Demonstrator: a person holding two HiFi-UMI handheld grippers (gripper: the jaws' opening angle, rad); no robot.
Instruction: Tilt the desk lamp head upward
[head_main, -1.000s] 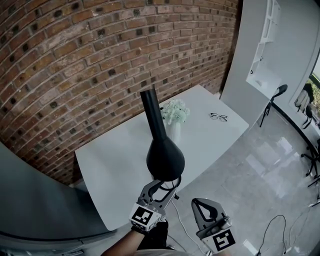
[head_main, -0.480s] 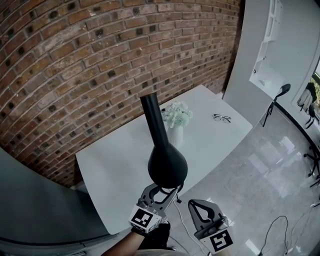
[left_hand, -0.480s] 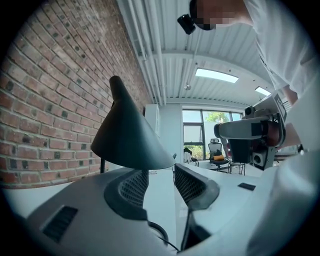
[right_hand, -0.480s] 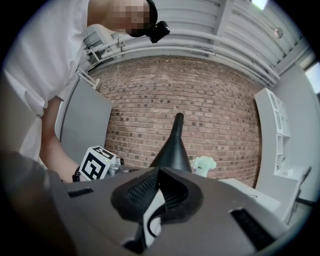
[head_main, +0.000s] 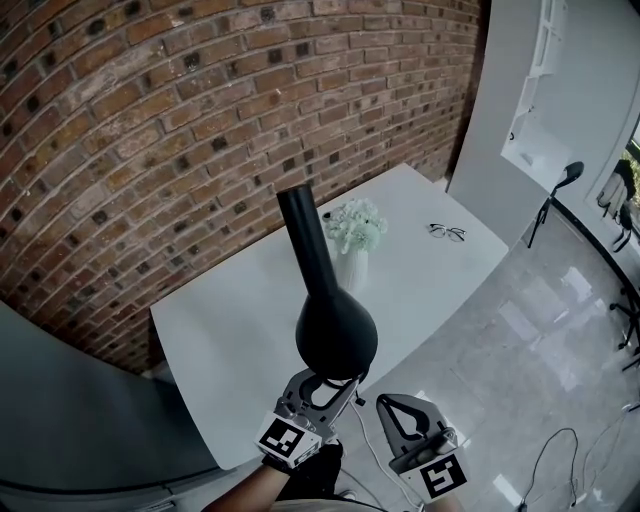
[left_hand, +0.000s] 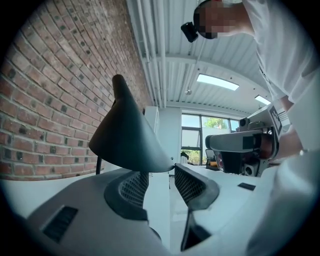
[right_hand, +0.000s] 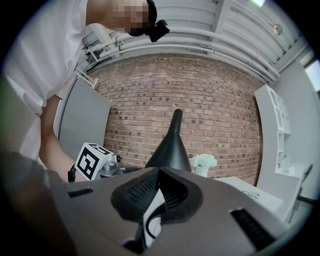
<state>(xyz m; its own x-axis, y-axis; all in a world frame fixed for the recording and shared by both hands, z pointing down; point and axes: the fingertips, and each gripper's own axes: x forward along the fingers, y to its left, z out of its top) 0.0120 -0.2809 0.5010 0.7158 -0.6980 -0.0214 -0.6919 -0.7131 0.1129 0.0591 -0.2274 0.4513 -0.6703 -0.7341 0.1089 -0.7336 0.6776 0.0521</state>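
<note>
Just behind lamp head (head_main: 336, 335): flower vase (head_main: 352, 250); glasses (head_main: 447, 233) farther along table (head_main: 235, 330).

Matt black lamp head (head_main: 336, 335), smooth white table (head_main: 230, 330) — rough brick wall (head_main: 150, 120).

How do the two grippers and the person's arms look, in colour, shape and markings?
The left gripper and the right gripper have grey bodies and curved jaws with dark meshed pads. The left cube and the right cube are white with black square markers. The person wears a white short sleeve and a dark wristband.
</note>
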